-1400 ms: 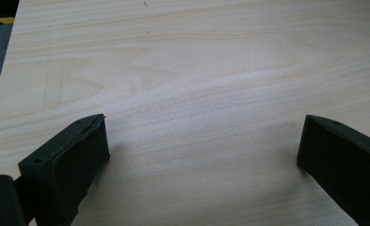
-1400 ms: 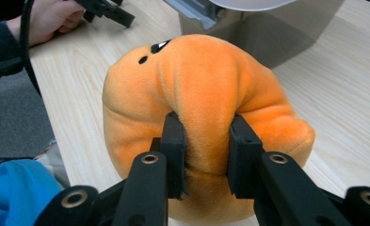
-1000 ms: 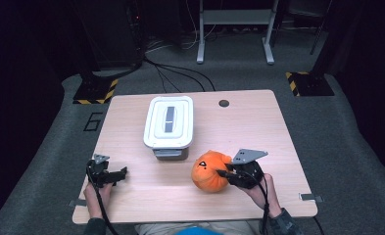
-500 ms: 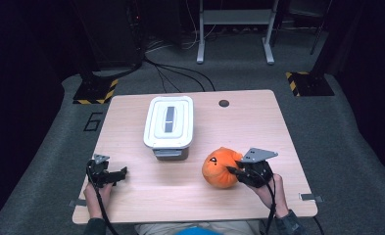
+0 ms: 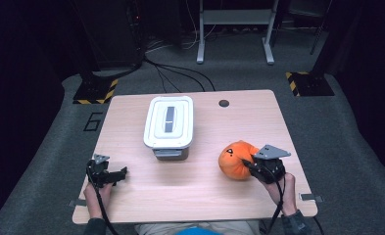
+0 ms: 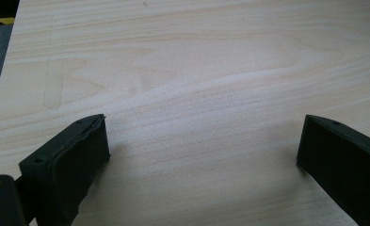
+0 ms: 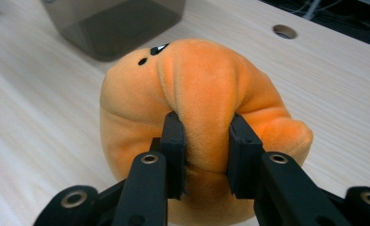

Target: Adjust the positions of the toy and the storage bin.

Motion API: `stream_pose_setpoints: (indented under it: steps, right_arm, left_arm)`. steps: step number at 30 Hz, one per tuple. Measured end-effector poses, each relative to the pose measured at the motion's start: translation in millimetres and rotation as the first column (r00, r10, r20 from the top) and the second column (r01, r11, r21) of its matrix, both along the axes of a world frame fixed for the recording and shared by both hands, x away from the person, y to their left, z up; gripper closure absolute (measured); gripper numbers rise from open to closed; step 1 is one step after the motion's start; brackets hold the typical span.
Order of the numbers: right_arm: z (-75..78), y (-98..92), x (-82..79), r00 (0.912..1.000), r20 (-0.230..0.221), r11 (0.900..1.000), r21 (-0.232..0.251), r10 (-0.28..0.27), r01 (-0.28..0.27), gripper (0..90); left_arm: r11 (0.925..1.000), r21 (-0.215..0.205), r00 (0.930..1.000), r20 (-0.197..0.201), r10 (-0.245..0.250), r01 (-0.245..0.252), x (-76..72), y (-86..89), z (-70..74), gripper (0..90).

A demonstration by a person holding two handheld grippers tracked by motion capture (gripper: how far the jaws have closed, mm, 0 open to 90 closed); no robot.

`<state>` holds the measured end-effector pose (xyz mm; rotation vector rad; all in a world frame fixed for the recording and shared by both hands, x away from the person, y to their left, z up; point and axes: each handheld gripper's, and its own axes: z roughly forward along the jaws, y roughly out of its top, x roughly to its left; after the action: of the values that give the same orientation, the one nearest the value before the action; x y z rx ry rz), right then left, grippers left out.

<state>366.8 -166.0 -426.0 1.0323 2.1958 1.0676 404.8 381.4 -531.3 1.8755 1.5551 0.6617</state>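
An orange plush pumpkin point(image 5: 235, 159) with small black face marks sits at the table's right front. My right gripper point(image 5: 251, 165) is shut on it; in the right gripper view both pads pinch a fold of the orange plush pumpkin point(image 7: 197, 99), right gripper point(image 7: 205, 150). A white-lidded grey box point(image 5: 169, 125) stands at the table's middle, its lid on. My left gripper point(image 5: 121, 172) rests near the left front edge, jaws wide apart. The left gripper point(image 6: 199, 155) view has bare wood between the two pads.
The light wooden table point(image 5: 200, 196) has a round cable hole point(image 5: 224, 103) at the back. Beyond it lie grey floor, cables and metal stand legs point(image 5: 234, 34). Bare wood lies between the box and the front edge.
My right gripper has carried the pumpkin to the right along the table's front. The left gripper and the box have stayed put.
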Motion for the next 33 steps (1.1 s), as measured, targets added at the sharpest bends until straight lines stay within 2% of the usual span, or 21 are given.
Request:
stream_pose_setpoints:
  steps: [9, 15, 21, 23, 31, 33]
  right_arm:
    - [-1.9, -22.2, 9.3, 0.9931, 0.034, 0.994, -0.007, -0.112, 0.112, 71.9]
    - [-1.6, -37.0, 16.5, 0.9811, 0.063, 0.983, -0.006, -0.183, 0.184, 71.9]
    - [-1.1, -51.1, 23.1, 0.9685, 0.069, 0.971, -0.007, -0.239, 0.24, 71.9]
    - [-2.4, -57.3, 25.9, 0.9618, 0.07, 0.964, -0.001, -0.264, 0.265, 71.9]
    - [-5.4, -70.8, 33.7, 0.9485, 0.071, 0.951, 0.0, -0.309, 0.31, 71.9]
    - [-4.7, -75.2, 36.5, 0.9425, 0.079, 0.945, 0.0, -0.325, 0.326, 71.9]
  left_arm:
    - [1.0, 0.0, 1.0, 0.0, 0.0, 0.0, 0.0, 0.0, 0.0, 2.4]
    - [1.0, 0.0, 1.0, 0.0, 0.0, 0.0, -0.1, 0.0, 0.0, 2.4]
    - [1.0, 0.0, 1.0, 0.0, 0.001, -0.001, -0.1, -0.1, 0.0, 2.4]
    - [1.0, 0.0, 1.0, 0.0, 0.0, 0.0, -0.1, 0.0, 0.0, 2.4]
    - [1.0, 0.0, 1.0, 0.0, 0.001, -0.001, -0.1, 0.0, 0.0, 2.4]
    - [1.0, 0.0, 1.0, 0.0, 0.001, -0.001, -0.1, -0.1, 0.0, 2.4]
